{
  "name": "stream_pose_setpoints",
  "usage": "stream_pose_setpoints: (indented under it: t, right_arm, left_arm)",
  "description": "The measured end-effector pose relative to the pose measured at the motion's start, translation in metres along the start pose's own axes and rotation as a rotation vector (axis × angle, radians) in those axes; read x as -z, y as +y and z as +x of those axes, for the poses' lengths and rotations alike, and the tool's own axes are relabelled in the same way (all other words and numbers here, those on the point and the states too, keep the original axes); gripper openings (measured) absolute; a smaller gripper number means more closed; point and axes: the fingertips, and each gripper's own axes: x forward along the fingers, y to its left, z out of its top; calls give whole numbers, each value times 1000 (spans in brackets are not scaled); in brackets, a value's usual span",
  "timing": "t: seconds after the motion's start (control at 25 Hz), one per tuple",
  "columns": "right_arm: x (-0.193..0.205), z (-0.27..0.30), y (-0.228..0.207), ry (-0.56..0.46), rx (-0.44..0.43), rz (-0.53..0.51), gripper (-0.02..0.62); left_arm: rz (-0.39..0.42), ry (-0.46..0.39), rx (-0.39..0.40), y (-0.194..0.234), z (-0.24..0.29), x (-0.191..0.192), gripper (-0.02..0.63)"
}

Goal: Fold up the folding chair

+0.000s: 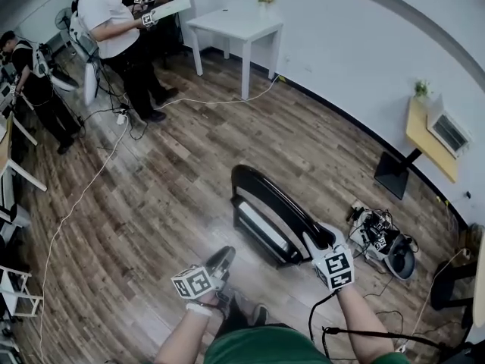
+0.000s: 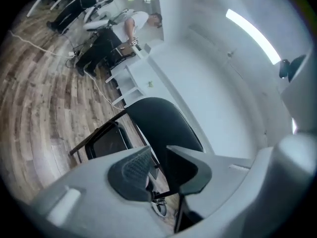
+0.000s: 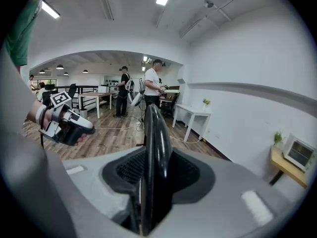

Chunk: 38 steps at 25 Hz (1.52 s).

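Observation:
A black folding chair (image 1: pixel 261 203) stands on the wooden floor, its seat panel (image 2: pixel 106 140) tipped up close to the curved backrest (image 2: pixel 161 118). My right gripper (image 1: pixel 317 241) is shut on the top edge of the backrest (image 3: pixel 154 128), which runs upright between its pads. My left gripper (image 1: pixel 223 259) hangs in the air to the left of the chair, apart from it. Its jaws (image 2: pixel 158 155) stand narrowly open with nothing between them, and the chair shows beyond them.
A white table (image 1: pixel 235 25) stands at the far wall. Two people (image 1: pixel 114 29) (image 1: pixel 34 82) stand at the back left. Cables (image 1: pixel 83 188) trail over the floor. A pile of gear and wires (image 1: pixel 383 237) lies right of the chair, near a black stand base (image 1: pixel 394 174).

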Motion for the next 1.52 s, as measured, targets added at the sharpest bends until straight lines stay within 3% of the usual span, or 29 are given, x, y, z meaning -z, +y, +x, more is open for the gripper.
stream_pose_setpoints:
  t: [0.28,0.44,0.64,0.92,1.52]
  right_arm:
    - [3,-2,0,6,-16,2,156]
    - [3,-1,-1,5,-6,-10,156]
    - [3,1,-7,0,1,-4,159]
    - [5,2,-20,-5,10,25,158]
    - [6,10,-30,-13,11,38,160]
  left_arm:
    - [181,-3,-121,-18,-50,-9,67]
    - [231,-22,-145,-29,-64,-15,67]
    - [187,-59,-124,-44,-73,-28,67]
    - [241,-95,-129,-62,-84,-43,67]
    - [189,-82,-147,-40,-77,-42,67]
